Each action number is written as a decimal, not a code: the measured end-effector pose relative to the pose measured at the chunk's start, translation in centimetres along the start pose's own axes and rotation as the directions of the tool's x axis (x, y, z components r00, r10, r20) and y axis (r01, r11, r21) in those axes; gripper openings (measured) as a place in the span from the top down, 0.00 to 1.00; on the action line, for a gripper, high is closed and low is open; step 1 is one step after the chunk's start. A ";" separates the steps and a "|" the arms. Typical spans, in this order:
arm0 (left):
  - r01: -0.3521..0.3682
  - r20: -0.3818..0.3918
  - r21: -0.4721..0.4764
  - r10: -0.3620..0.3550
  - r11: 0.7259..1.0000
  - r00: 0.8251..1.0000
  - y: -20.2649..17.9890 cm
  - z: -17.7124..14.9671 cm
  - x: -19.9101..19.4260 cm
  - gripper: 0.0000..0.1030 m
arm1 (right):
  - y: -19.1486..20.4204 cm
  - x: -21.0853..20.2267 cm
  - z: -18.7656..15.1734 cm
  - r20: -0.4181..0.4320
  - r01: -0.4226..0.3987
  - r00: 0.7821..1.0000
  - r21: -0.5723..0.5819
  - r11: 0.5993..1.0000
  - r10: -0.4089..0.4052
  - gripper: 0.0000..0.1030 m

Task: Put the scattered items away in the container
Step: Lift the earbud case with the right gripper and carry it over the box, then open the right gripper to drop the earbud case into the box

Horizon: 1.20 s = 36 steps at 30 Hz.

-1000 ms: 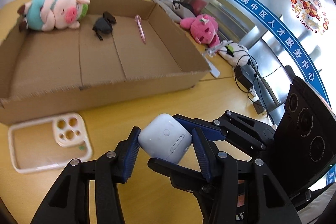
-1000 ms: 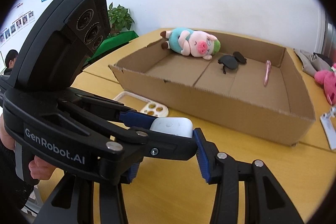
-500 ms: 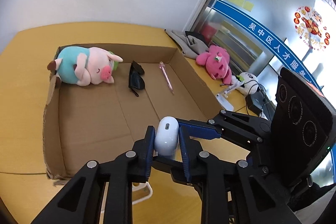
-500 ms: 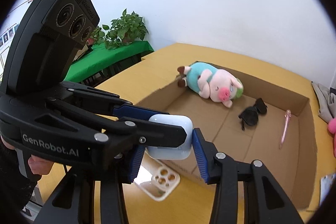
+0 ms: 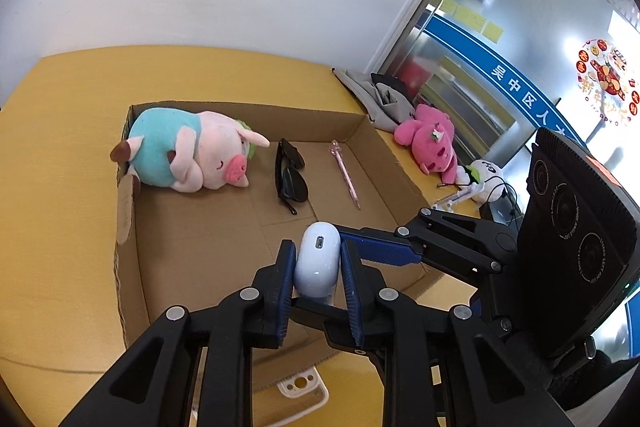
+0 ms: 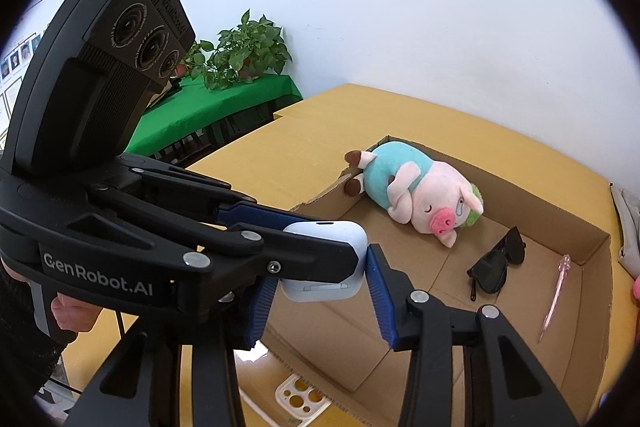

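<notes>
Left wrist view: the white earbud case [image 5: 318, 263] is clamped between the blue pads of the left gripper [image 5: 317, 277], which a second ago stood wider about the case's broad face and is now closed on its narrow sides. From the right wrist view, the same case [image 6: 325, 261] is also pressed from both sides by the right gripper [image 6: 318, 295], so it is held crosswise by both tools. Earlier the case was held low over the yellow table [image 5: 60, 155], short of the cardboard box [image 5: 128, 211]; now it is carried above the near part of the box floor. Beyond the tongs, the plush pig [image 5: 188, 153], the sunglasses [image 5: 289, 175] and the pink pen [image 5: 345, 173] are seen inside the box. Below the tongs, outside the near wall, the phone case [image 5: 302, 389] is partly seen.
</notes>
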<state>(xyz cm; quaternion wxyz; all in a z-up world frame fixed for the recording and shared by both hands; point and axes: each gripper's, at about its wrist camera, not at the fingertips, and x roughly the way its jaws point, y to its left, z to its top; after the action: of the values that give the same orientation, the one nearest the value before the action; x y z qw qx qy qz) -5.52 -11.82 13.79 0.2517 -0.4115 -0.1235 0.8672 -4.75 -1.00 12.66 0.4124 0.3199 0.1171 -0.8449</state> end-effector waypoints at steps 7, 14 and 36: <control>-0.007 -0.035 -0.039 0.006 0.999 0.999 3.5 3.0 2.2 0.77 | -2.5 4.0 2.5 -0.047 -0.025 0.999 0.014 1.000 0.026 0.59; -0.029 -0.102 -0.119 0.017 0.992 0.995 8.4 4.7 6.5 0.77 | -5.3 9.7 3.4 -0.117 -0.064 0.991 0.065 0.996 0.071 0.59; -0.225 -0.316 -0.206 0.153 0.952 0.936 12.7 2.7 15.5 0.77 | -9.4 19.0 -1.5 -0.304 -0.073 0.942 0.227 0.971 0.142 0.60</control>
<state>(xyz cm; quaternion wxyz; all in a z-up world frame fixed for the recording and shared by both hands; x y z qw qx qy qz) -20.16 -14.19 0.02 0.1307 -0.5742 -0.1473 0.7947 -19.97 -6.21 -1.16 0.3971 0.5001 0.0736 -0.7660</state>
